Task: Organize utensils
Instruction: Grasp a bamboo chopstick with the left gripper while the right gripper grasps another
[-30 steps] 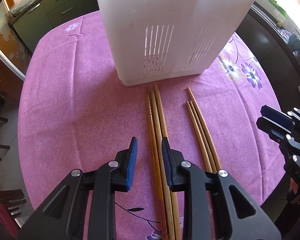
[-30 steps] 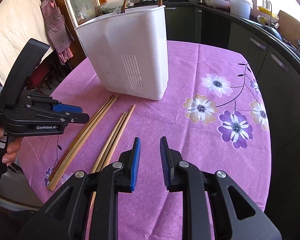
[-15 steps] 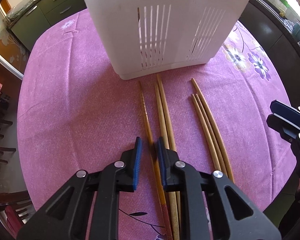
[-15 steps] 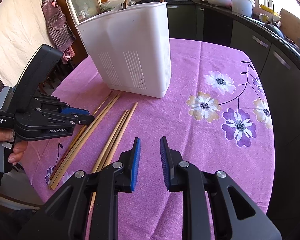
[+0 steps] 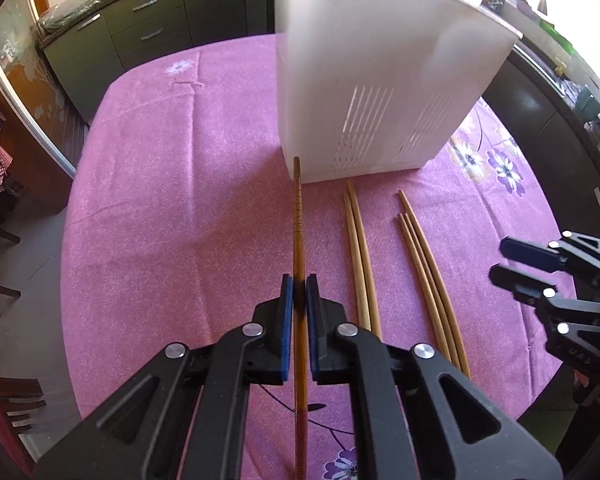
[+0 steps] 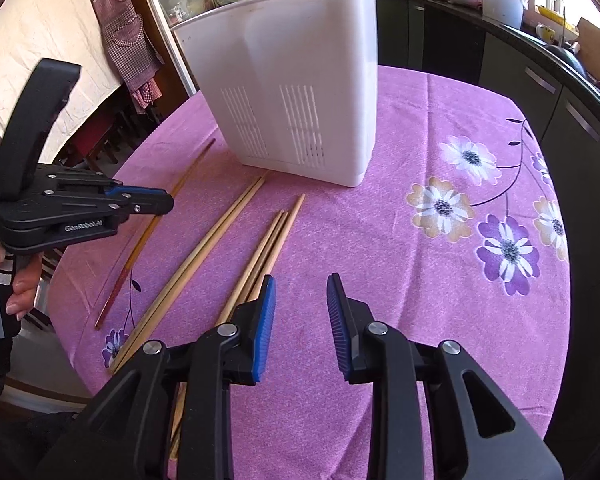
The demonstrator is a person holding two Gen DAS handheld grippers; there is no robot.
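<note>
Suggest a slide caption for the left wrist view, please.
Left gripper clamps a dark chopstick before the white utensil holder.

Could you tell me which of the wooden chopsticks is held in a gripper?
The darker brown ridged chopstick, clamped by the left gripper; the paler chopsticks lie untouched.

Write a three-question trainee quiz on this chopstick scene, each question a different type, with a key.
1. True or false: the left gripper is shut on the dark chopstick.
2. Multiple choice: the right gripper is (A) open and holding nothing, (B) shut on a spoon, (C) inside the holder.
3. Fill in: not counting the dark one, ___ pale chopsticks lie on the purple tablecloth in front of the white utensil holder.

Key: 1 true; 2 A; 3 five (a pair and a group of three).
</note>
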